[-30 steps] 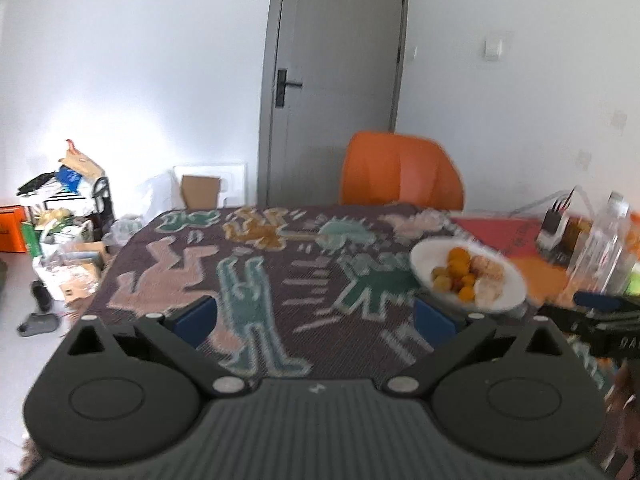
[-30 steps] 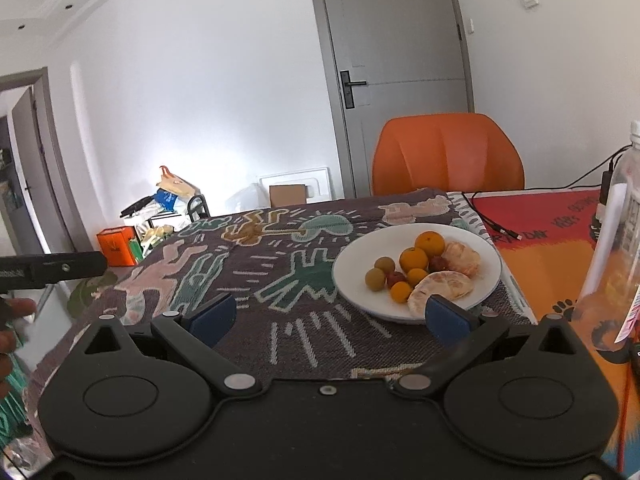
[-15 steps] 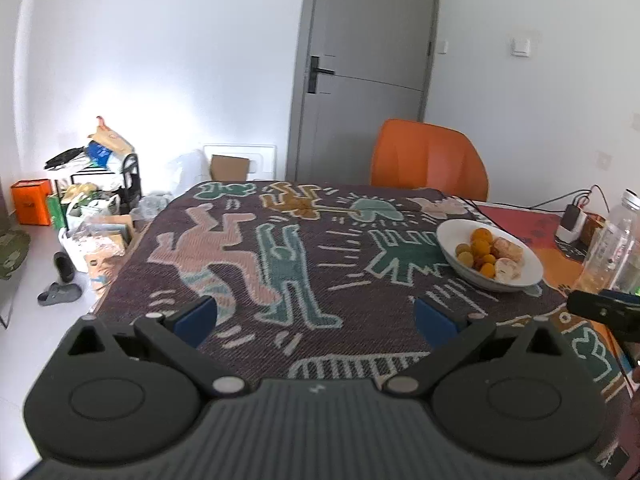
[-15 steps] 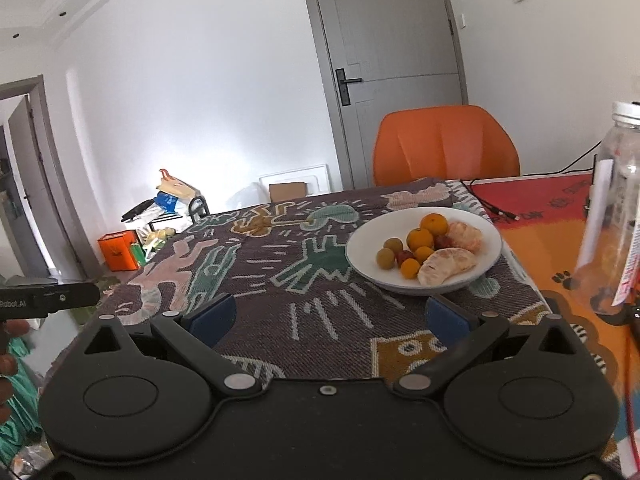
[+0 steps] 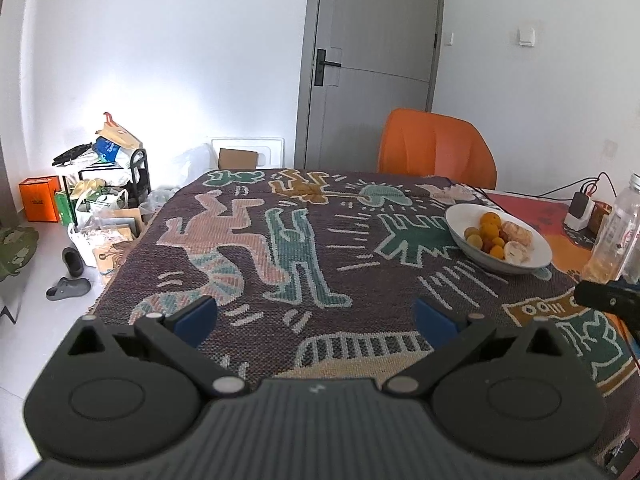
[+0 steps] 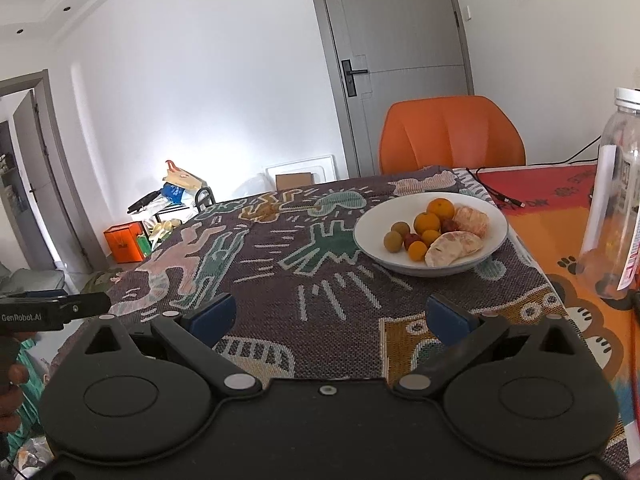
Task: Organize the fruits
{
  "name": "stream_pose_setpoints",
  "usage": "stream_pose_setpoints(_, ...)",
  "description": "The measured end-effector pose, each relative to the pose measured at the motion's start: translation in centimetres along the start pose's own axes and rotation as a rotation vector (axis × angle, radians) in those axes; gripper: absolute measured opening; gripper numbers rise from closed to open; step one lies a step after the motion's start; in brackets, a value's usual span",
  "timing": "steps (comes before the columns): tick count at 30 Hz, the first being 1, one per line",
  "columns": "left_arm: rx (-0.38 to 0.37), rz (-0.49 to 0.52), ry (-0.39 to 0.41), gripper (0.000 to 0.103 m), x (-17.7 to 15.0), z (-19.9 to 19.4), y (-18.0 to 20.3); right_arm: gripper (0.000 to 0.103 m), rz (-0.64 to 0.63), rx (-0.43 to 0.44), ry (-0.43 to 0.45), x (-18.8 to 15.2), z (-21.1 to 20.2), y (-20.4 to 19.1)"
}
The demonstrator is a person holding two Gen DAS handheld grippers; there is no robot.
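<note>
A white plate sits on the patterned cloth at the table's right side. It holds small oranges, two peeled citrus fruits, greenish round fruits and a dark red one. My right gripper is open over the cloth, well short of the plate and empty. My left gripper is open too, empty, over the cloth's near edge, with the plate ahead to its right. Each gripper shows at the edge of the other's view.
An orange chair stands behind the table by a grey door. A clear plastic bottle stands on the orange mat at the right, with cables and a charger behind. Bags, boxes and slippers clutter the floor at the left.
Both grippers have pulled back toward the table's near edge, so more cloth shows and the plate sits farther off. Both stayed open.
</note>
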State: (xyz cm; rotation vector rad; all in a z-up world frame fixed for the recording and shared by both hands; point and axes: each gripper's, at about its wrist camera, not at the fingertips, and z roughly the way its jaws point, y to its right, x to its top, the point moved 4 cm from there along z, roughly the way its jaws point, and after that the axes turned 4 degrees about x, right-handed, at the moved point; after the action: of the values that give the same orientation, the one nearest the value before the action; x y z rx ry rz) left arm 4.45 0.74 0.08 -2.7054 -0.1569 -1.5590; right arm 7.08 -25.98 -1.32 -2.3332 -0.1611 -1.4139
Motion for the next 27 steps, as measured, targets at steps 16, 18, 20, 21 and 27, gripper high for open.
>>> stream_pose_setpoints(16, 0.005, 0.015, 0.005, 0.103, -0.43, -0.44, -0.11, 0.103, -0.008, 0.008, -0.007, -0.25, 0.13, -0.41)
stream_pose_setpoints(18, 0.006, 0.014, 0.005, 0.103, -0.42, -0.43, -0.11, 0.103, -0.008, 0.008, -0.007, -0.24, 0.12, -0.38)
stream_pose_setpoints(20, 0.001, 0.012, 0.003, 0.103, -0.43, -0.44, -0.11, 0.103, -0.008, 0.009, -0.007, -0.26, 0.12, -0.42)
stream_pose_setpoints(21, -0.003, 0.009, 0.002, 0.103, -0.41, -0.47, -0.11, 0.103, -0.009, 0.009, -0.007, -0.23, 0.20, -0.44)
stream_pose_setpoints(27, -0.011, 0.010, -0.001, 0.103, -0.43, -0.49, -0.01, 0.103, -0.008, 0.010, -0.007, -0.24, 0.22, -0.42)
